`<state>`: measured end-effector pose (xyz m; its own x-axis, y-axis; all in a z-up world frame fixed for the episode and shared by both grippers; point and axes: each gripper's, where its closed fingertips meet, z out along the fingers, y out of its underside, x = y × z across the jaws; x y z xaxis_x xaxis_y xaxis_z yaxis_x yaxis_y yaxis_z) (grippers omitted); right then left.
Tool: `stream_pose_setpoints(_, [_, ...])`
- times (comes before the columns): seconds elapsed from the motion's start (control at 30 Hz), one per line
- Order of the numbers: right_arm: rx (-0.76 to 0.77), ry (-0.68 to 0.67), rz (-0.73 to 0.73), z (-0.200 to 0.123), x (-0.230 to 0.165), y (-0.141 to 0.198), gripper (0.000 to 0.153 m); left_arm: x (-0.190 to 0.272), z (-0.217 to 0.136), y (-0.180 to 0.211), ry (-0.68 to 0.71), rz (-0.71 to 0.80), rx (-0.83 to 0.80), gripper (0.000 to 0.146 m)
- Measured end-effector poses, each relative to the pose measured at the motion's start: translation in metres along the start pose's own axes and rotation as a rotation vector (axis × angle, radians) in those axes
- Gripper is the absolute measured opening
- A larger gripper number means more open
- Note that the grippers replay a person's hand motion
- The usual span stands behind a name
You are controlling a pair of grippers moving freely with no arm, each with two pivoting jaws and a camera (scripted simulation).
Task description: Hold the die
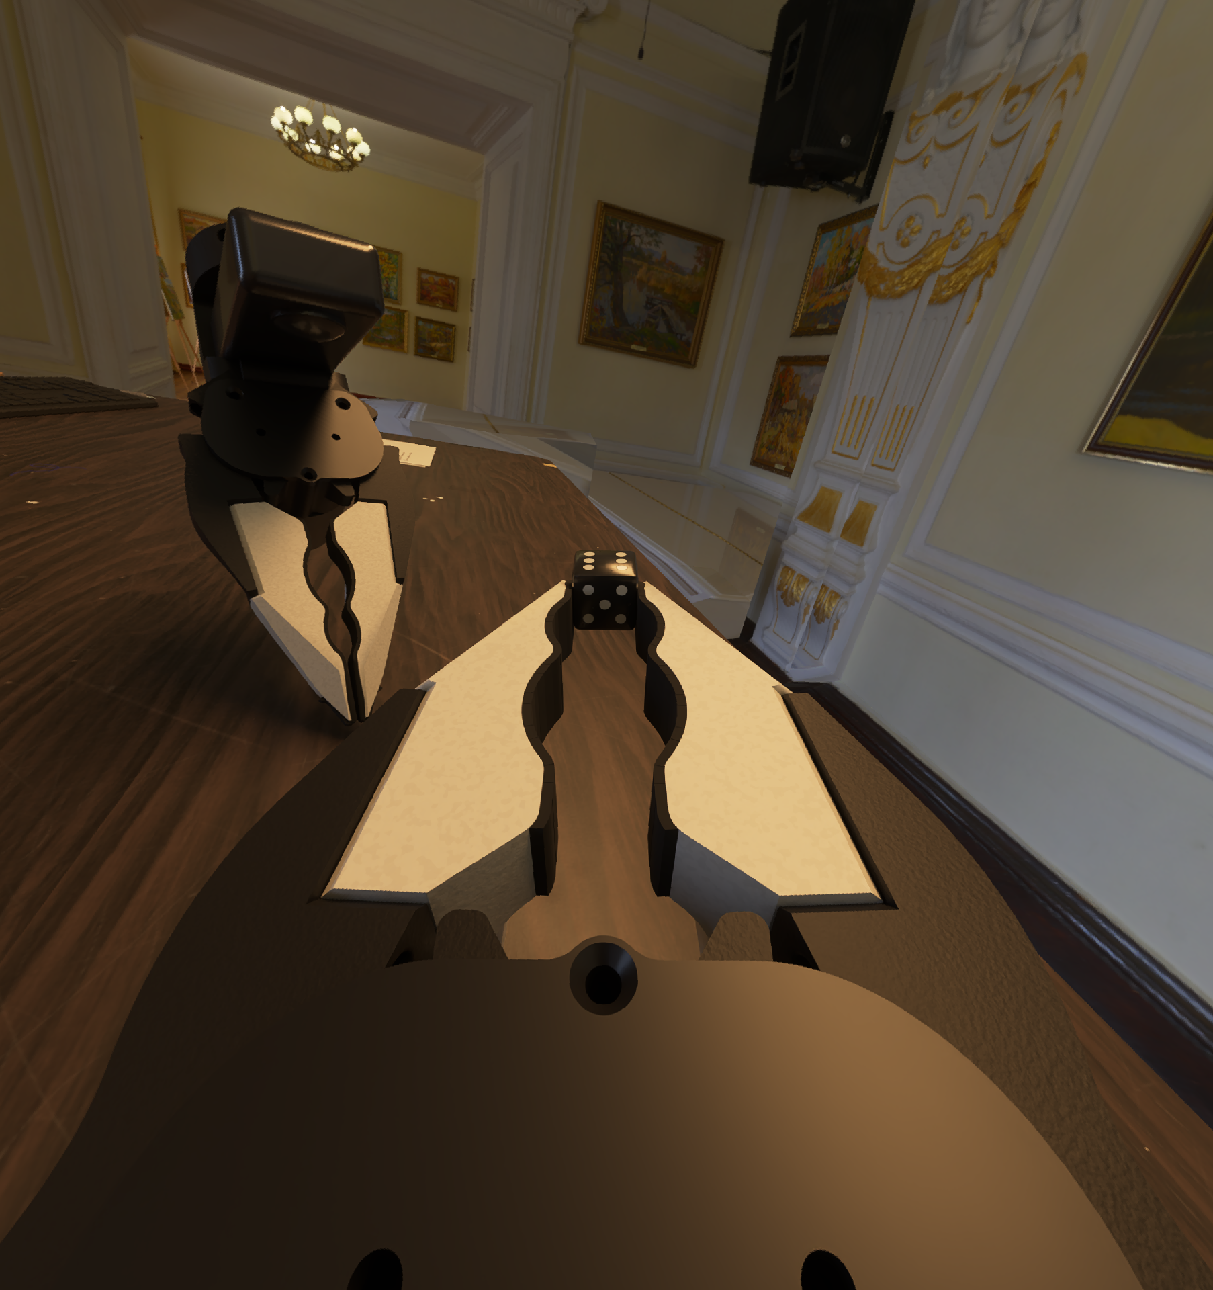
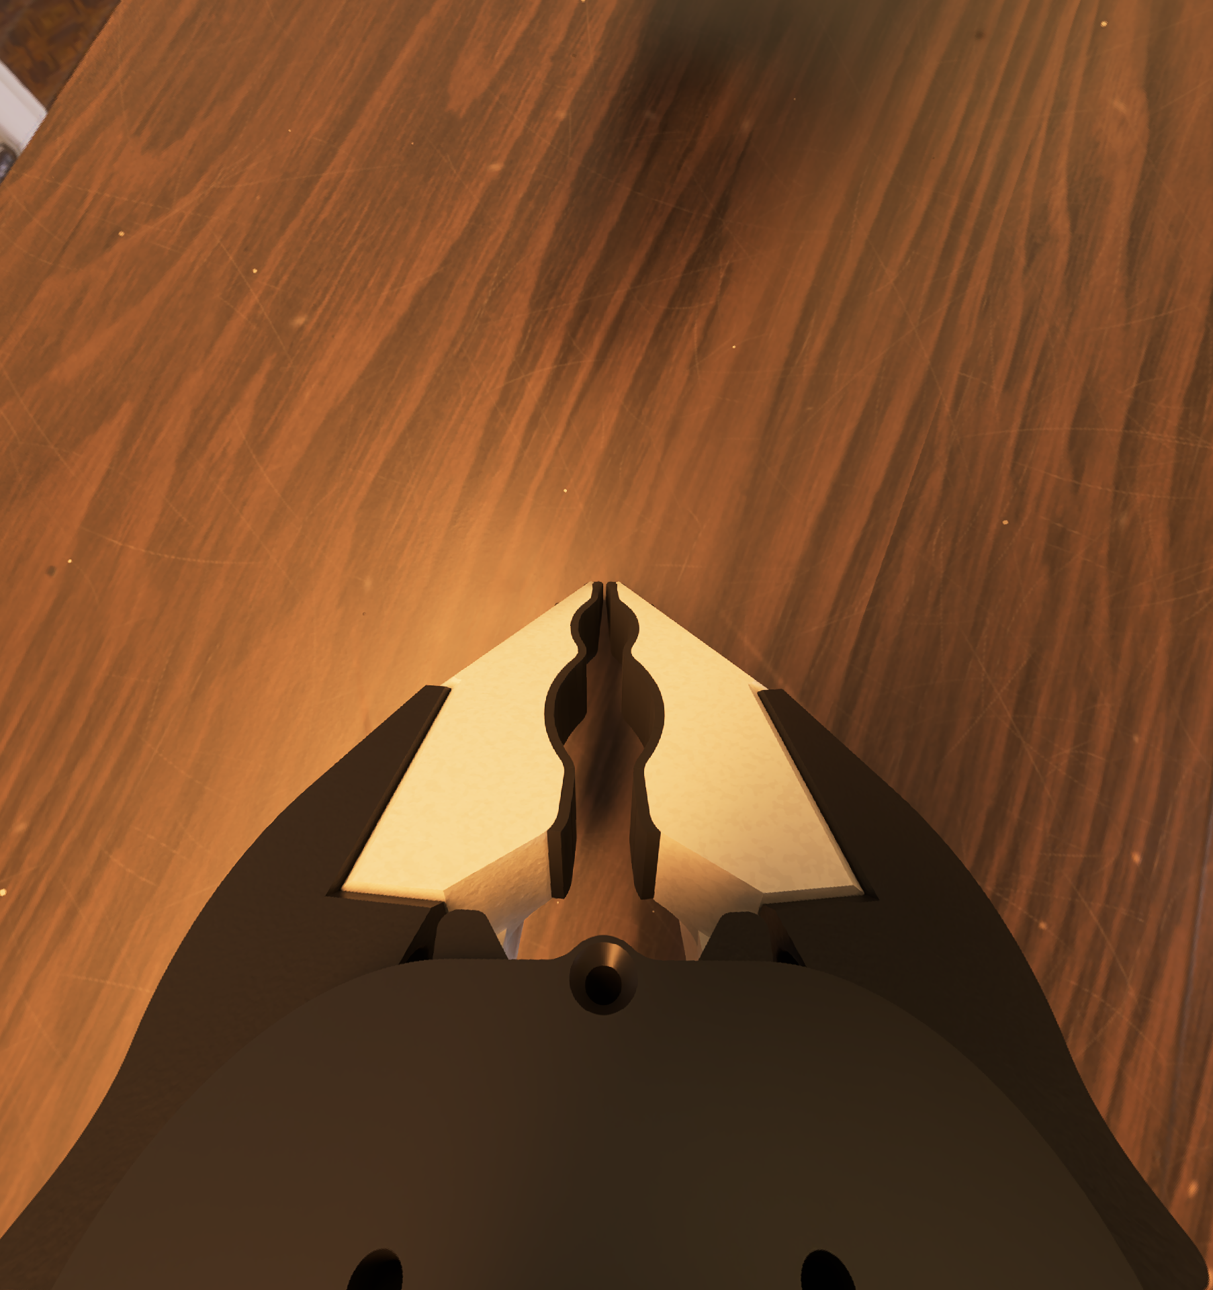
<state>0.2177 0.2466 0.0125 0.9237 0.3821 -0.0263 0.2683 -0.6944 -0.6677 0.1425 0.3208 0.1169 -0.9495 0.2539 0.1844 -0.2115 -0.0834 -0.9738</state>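
Observation:
A black die (image 1: 604, 583) with white pips sits between the tips of my left gripper (image 1: 605, 611), near the right edge of the wooden table (image 1: 101, 628). Both cream fingertips press against its sides, so the gripper is shut on it. I cannot tell whether the die rests on the table or hangs just above it. My right gripper (image 1: 354, 712) stands to the left of the die, tips pointing down at the table, shut and empty. In the right wrist view its jaws (image 2: 605, 588) meet at the tips over bare wood (image 2: 590, 279). The die does not show there.
A dark keyboard (image 1: 45, 398) lies at the far left of the table and a white paper (image 1: 412, 454) at the far end. The table's edge (image 1: 939, 803) runs close on the right, with a wall beyond. In the right wrist view a table edge (image 2: 24, 139) shows top left.

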Motion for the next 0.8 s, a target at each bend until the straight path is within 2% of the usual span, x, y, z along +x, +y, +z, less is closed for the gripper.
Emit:
stream_pose_setpoints(0.47, [-0.009, 0.018, 0.001, 0.0019, 0.0021, -0.0018, 0.007, 0.0008, 0.0006, 0.0009, 0.006, -0.001, -0.008, 0.016])
stream_pose_setpoints(0.8, [0.004, 0.012, -0.027, 0.0021, -0.0005, -0.0095, 0.003, 0.0065, 0.0019, 0.0014, 0.047, -0.019, -0.011, 0.016])
